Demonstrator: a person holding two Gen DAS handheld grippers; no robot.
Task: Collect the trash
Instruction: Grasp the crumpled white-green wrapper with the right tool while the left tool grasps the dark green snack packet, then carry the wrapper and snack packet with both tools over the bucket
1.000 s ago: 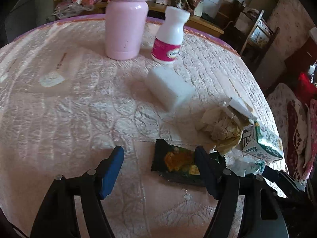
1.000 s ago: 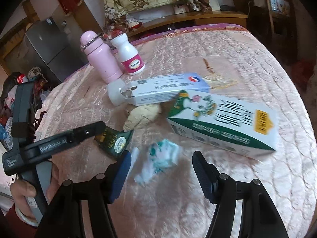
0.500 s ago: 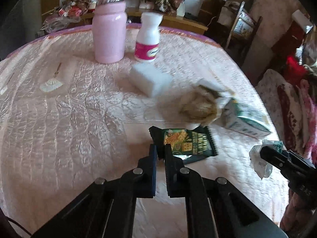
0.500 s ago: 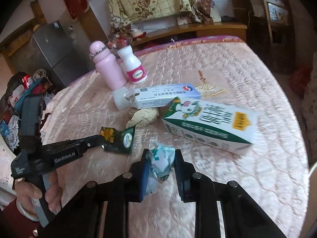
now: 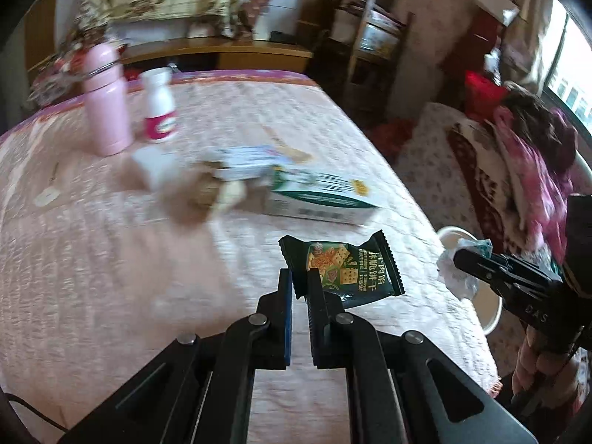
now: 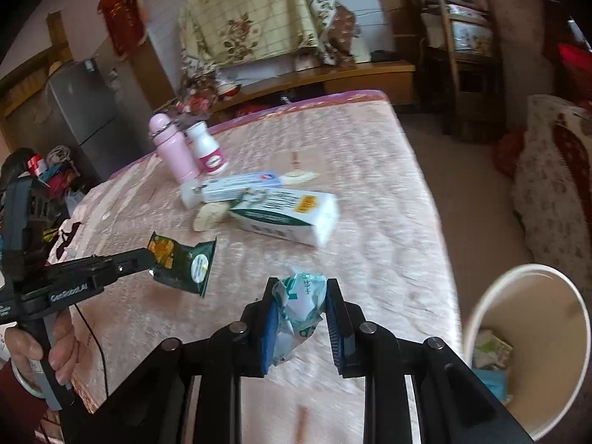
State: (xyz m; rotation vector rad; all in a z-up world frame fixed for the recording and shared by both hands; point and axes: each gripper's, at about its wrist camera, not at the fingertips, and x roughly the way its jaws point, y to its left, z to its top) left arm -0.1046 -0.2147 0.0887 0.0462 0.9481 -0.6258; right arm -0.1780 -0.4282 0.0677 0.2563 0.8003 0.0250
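Pink quilted table (image 6: 370, 170); white bin (image 6: 492, 303) beside. Left claw (image 5: 299, 277) pinches cracker wrapper (image 5: 344, 270); right claw (image 6: 300, 296) clamps crumpled packet (image 6: 301, 299).

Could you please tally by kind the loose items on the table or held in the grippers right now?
Bottles: 2, pink bottle and white bottle
Boxes: 2, blue box and green box
Wrappers: 2, green wrapper in the left gripper, white wrapper in the right gripper
Paper wad: 1
Total: 7

pink quilted bed (image 6: 370, 170) bearing bottles (image 6: 174, 151), cartons (image 6: 288, 214), crumpled paper (image 6: 209, 216).
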